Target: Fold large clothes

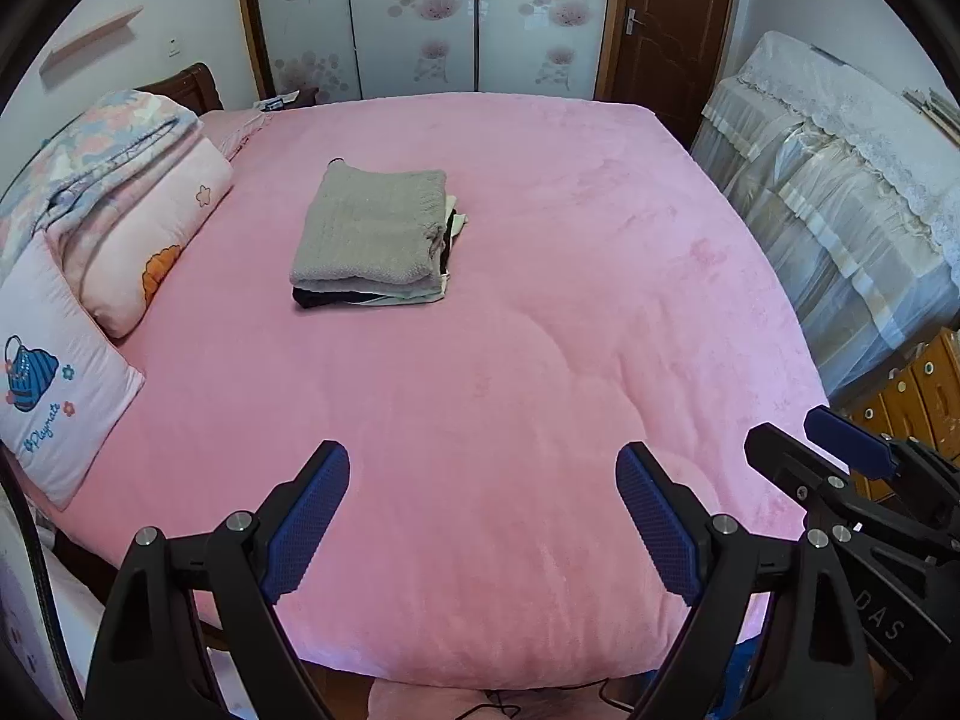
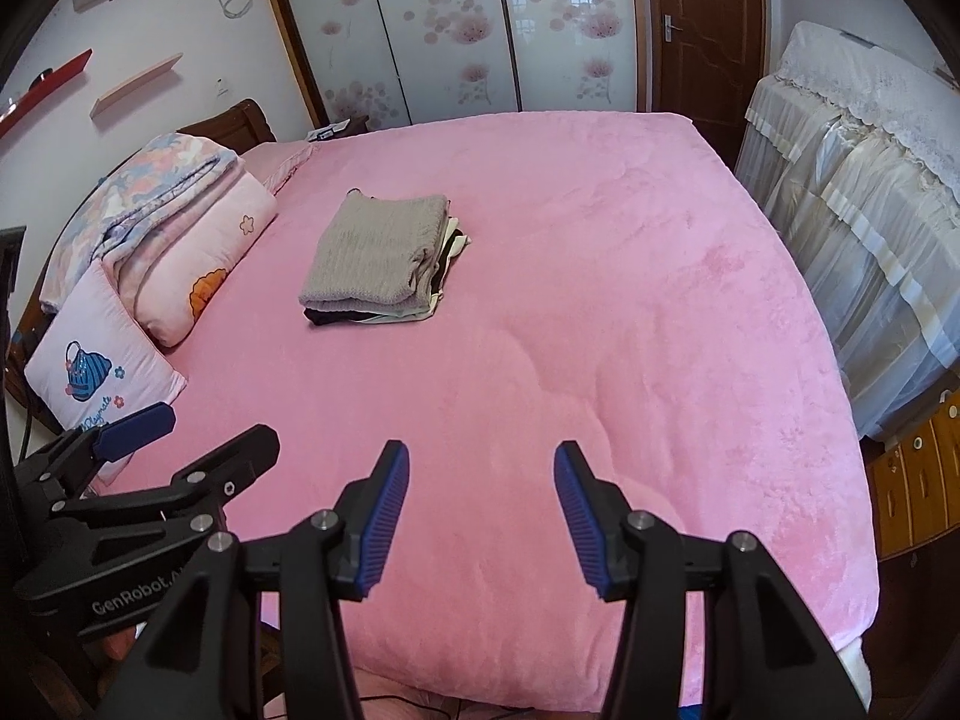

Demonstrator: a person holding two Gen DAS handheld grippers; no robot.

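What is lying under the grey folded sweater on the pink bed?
Under the grey sweater lie more folded clothes: a black edge and pale ones show. How many, and what they are, is covered.

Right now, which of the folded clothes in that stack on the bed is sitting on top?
The grey knitted sweater tops the stack. A cream garment and a black one show only as thin edges beneath it, all resting on the pink bedspread.
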